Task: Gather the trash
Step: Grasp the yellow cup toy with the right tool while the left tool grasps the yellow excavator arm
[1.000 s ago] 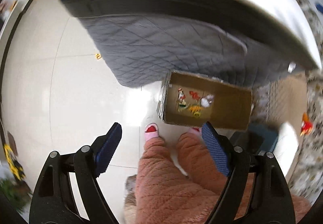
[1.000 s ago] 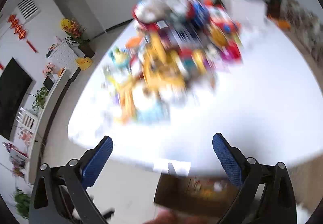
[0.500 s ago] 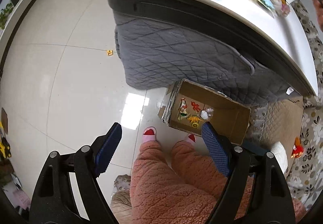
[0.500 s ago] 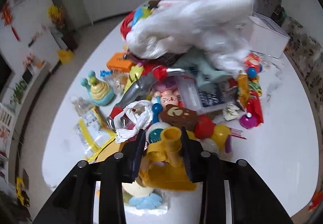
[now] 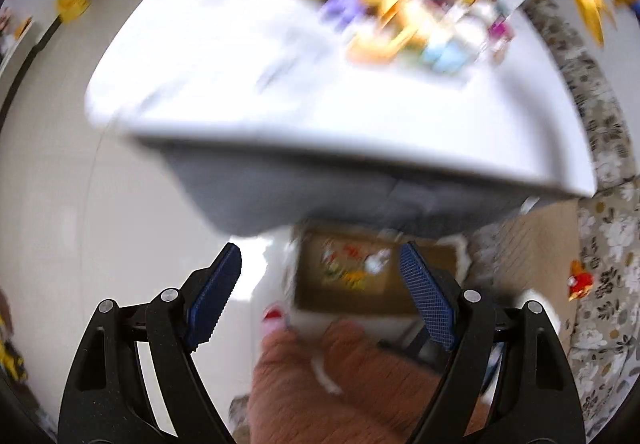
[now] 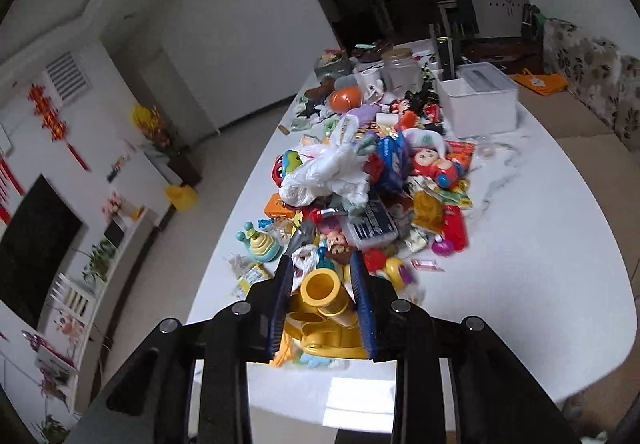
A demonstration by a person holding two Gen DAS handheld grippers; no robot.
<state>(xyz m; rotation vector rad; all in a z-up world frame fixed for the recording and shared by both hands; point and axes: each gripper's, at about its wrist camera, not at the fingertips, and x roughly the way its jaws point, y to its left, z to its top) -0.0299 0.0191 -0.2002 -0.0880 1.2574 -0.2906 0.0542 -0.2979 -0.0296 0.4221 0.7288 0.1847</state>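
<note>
My right gripper (image 6: 322, 268) is shut on a yellow plastic toy (image 6: 320, 286) with a round tube. The pads press both its sides, and it hangs just above the near end of the white table (image 6: 520, 284). A pile of toys, wrappers and a crumpled white plastic bag (image 6: 328, 176) covers the table beyond it. In the blurred left wrist view, my left gripper (image 5: 320, 256) stands open with nothing between its fingers. It is over an open cardboard box (image 5: 360, 276) on the floor, which holds a few small colourful items.
A white lidded bin (image 6: 480, 100) and a glass jar (image 6: 398, 70) stand at the table's far end. A grey quilted cover (image 5: 320, 196) hangs under the table edge. The person's pink fleece legs (image 5: 340, 384) are beside the box. Floral sofa (image 5: 608, 244) on the right.
The right gripper closed on the yellow toy and has risen with it. The left gripper stayed open while its view swung up from the floor and box toward the tabletop.
</note>
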